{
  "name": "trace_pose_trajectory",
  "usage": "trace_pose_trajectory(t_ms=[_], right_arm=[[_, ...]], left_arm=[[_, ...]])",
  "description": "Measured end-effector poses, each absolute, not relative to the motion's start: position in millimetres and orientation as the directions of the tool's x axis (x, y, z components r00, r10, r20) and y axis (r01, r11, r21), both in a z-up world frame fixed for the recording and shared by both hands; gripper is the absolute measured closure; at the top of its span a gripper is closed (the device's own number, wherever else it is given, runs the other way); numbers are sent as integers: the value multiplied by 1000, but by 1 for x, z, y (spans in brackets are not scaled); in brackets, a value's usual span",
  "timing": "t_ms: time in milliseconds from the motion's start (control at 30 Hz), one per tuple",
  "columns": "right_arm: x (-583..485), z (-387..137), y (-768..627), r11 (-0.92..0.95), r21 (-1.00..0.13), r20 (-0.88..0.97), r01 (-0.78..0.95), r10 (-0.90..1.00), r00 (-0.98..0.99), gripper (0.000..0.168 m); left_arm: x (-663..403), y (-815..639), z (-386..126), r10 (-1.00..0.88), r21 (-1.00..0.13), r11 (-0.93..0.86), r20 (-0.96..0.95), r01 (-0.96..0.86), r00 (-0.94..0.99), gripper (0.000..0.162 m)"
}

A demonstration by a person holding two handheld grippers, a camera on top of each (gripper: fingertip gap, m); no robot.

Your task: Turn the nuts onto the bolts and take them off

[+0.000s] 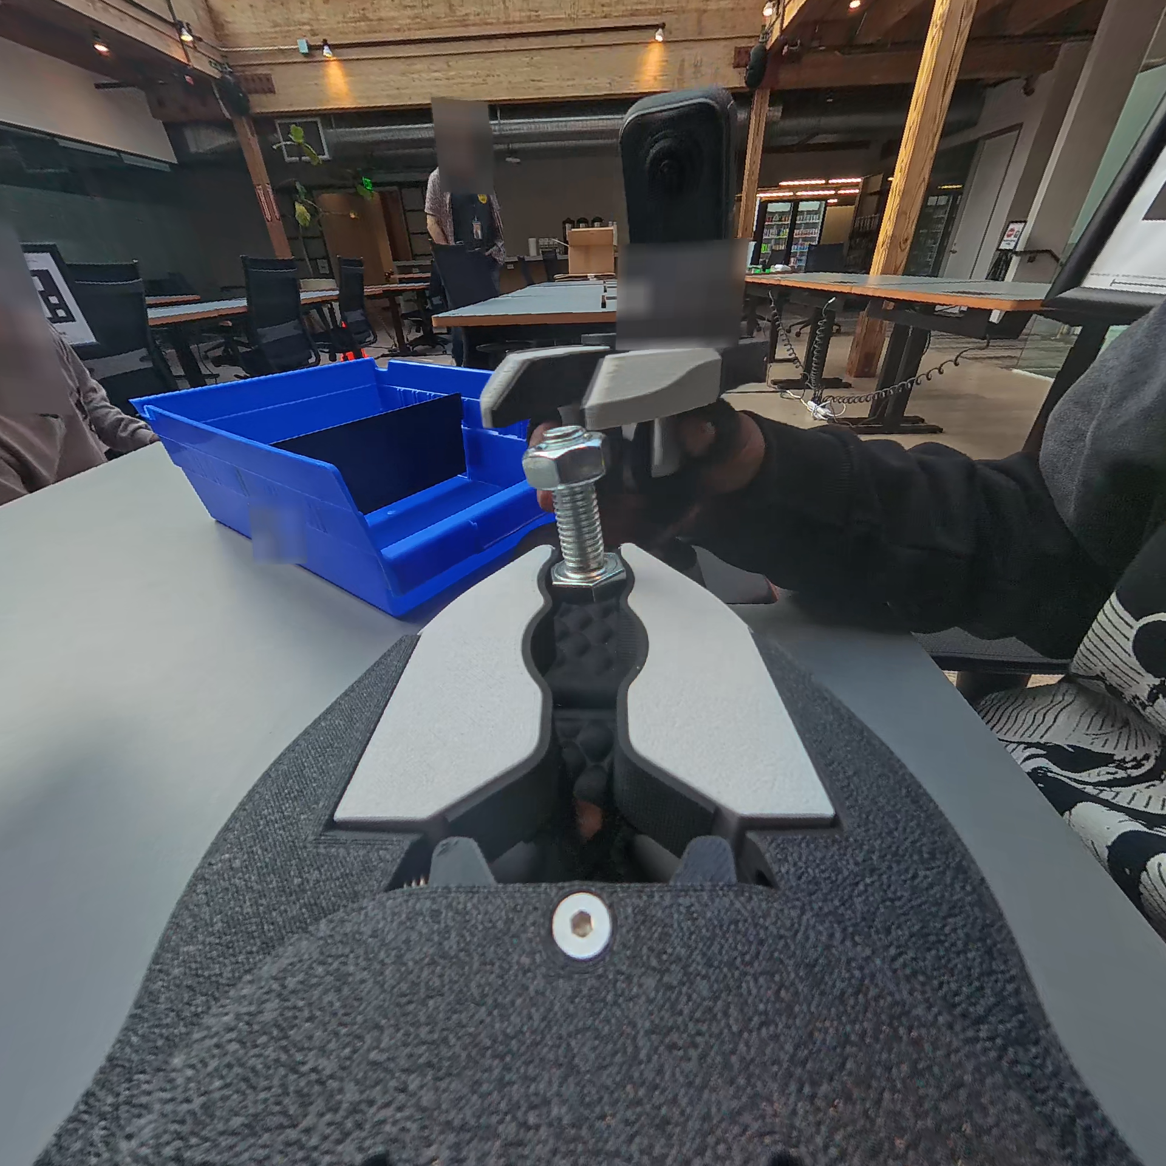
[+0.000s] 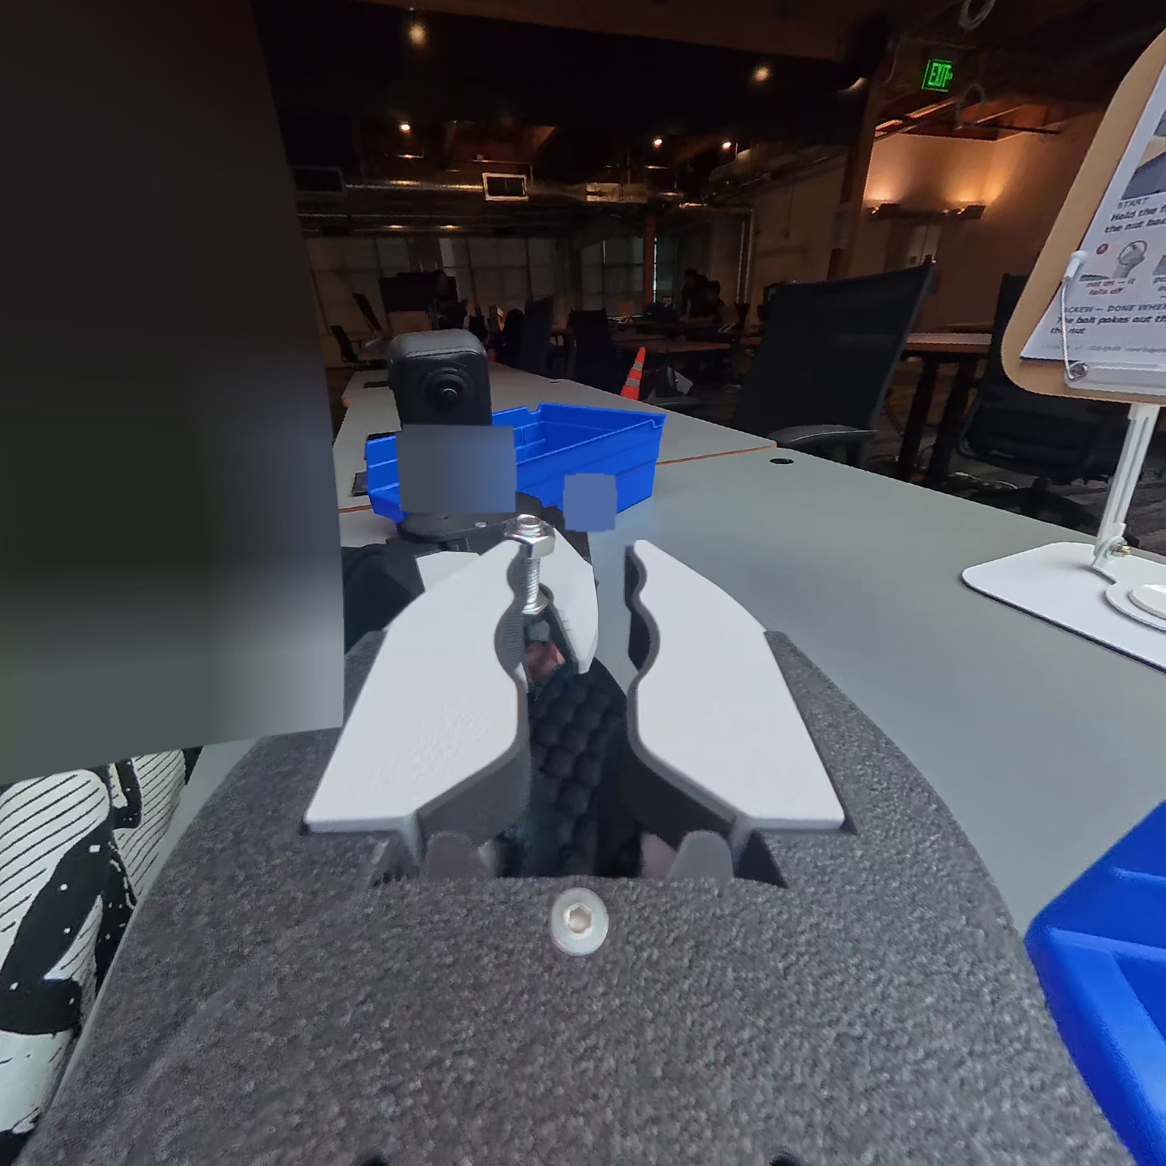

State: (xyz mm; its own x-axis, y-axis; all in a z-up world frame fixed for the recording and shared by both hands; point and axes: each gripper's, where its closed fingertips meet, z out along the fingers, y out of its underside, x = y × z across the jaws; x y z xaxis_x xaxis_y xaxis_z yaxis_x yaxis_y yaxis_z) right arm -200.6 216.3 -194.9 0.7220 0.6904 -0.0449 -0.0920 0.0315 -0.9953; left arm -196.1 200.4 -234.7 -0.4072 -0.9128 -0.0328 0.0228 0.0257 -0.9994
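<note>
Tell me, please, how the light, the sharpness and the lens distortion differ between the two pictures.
Left wrist view: bright, even light; the bolt with its nut is sharp; the blue bin and table edges bend with the wide lens. Right wrist view: the room behind is dark with small lamps; the bolt is sharp, the near blue bin corner is soft.

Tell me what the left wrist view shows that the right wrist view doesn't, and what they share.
Only the left wrist view: the left gripper shut on the bolt's head, and a black divider inside the blue bin.

Only the right wrist view: the right gripper open with nothing between its fingers, a clipboard stand on the table, and a second blue bin at the lower right.

Both: the bolt standing upright with the nut near its top, the blue bin, and the grey table.
</note>
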Motion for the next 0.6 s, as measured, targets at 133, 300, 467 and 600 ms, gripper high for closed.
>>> trace_pose_trajectory(t_ms=[133,300,467,600], right_arm=[[-219,-197,225,4,-997,-49,-74,716,697,117],[-236,-199,239,-17,-998,-57,-66,720,691,112],[-229,-200,240,-16,-997,-60,-69,704,708,117],[-218,-200,233,-13,-997,-61,-72,693,719,118]], left_arm=[[-196,200,-235,-913,-999,30,-36,22,-406,147],[-196,200,-235,-913,-999,30,-36,23,-407,147],[-196,200,-235,-912,-999,30,-38,25,-409,147],[-196,201,-234,-912,-999,25,-33,25,-408,147]])
